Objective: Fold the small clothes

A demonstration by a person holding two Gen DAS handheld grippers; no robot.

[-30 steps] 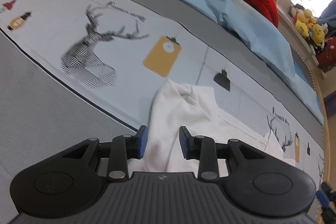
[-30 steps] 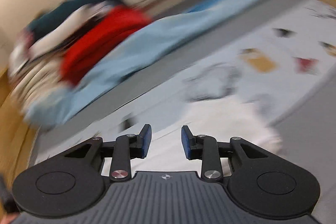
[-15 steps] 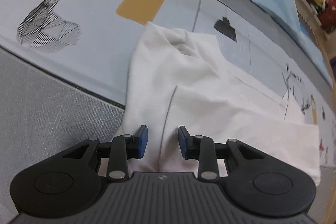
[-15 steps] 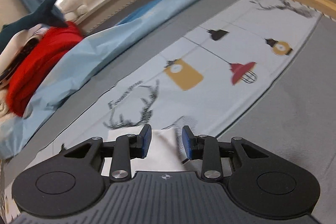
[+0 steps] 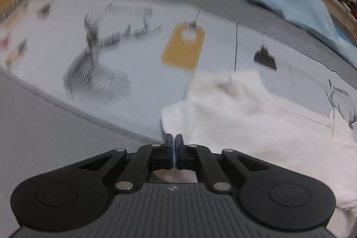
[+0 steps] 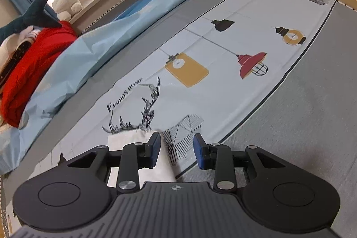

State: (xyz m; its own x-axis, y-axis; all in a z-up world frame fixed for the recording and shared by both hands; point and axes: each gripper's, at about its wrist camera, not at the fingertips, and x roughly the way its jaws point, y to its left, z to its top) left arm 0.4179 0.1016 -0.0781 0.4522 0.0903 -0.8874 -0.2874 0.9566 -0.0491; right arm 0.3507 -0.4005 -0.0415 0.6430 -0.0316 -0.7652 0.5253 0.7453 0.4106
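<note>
Judging from how the cloth lies, the folding is barely begun: the white garment (image 5: 256, 122) is spread in a rumpled heap on the printed sheet (image 5: 138, 73) of the bed, one part bunched up at its far end, no crisp fold visible anywhere; the real work — flattening, folding, squaring off — looks to be all ahead.

The left gripper (image 5: 173, 144) has its jaws pressed together with only a sliver between the blue pads; white cloth sits right at and under them, so it appears to be pinching the near edge of the garment, though the view is motion-blurred and the bite itself is hidden behind the jaws. The right gripper (image 6: 177, 150) stands with jaws wide apart and holds nothing; a corner of the white garment (image 6: 136, 137) lies between and below them, on the sheet near its border with the grey bedding (image 6: 301, 126) — a grasp there seems the likely next call.

Writing: the right view shows "FASHION HOME" (image 6: 125, 94) in dark capitals beside a line-drawn stag; the same wording recurs near the far corner, too small to read fully; in the left view only a fragment beginning with "F" is visible at the right edge, the rest blurred. No label on the garment shows.
</note>
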